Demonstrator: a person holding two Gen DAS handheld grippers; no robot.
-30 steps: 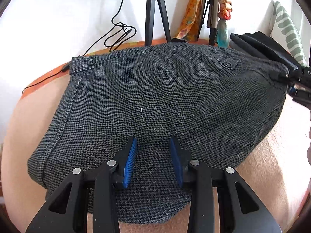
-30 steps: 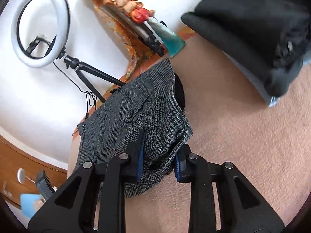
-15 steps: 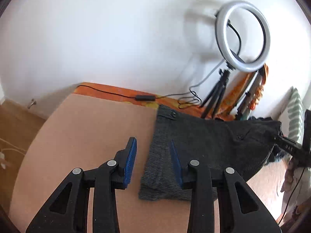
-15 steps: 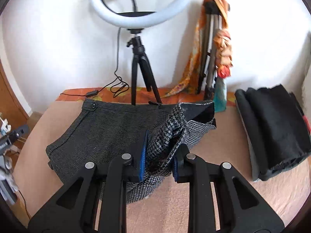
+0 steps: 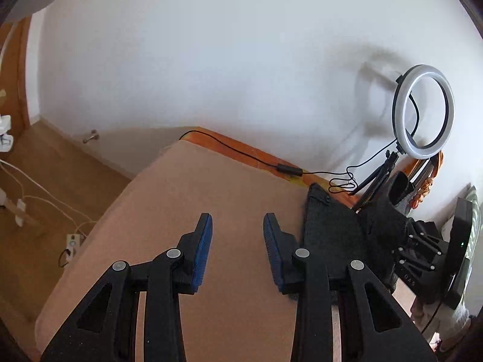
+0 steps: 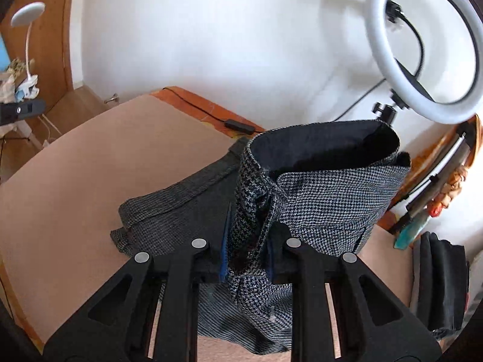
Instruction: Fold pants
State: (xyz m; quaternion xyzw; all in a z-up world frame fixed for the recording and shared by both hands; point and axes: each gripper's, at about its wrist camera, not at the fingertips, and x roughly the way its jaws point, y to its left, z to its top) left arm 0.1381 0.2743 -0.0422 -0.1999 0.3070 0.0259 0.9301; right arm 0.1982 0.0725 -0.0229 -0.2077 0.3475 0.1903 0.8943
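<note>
The grey houndstooth pants (image 6: 326, 199) lie folded on the tan bed surface (image 6: 75, 181). My right gripper (image 6: 247, 250) is shut on a bunched edge of the pants and lifts that side up, so the dark lining shows at the top. In the left wrist view the pants (image 5: 329, 235) lie to the right, with the right gripper (image 5: 422, 247) at their far end. My left gripper (image 5: 237, 241) is open and empty, above bare bed surface (image 5: 211, 196) left of the pants.
A ring light on a tripod (image 5: 422, 111) stands at the back by the white wall, its cable (image 5: 241, 154) running along the orange bed edge. Folded black clothes (image 6: 440, 283) lie at the right. A desk lamp (image 6: 27, 30) and wooden floor (image 5: 45, 181) are to the left.
My left gripper has pulled off the pants and swung away left, staying open. My right gripper has lifted the gripped edge of the pants higher and turned leftwards.
</note>
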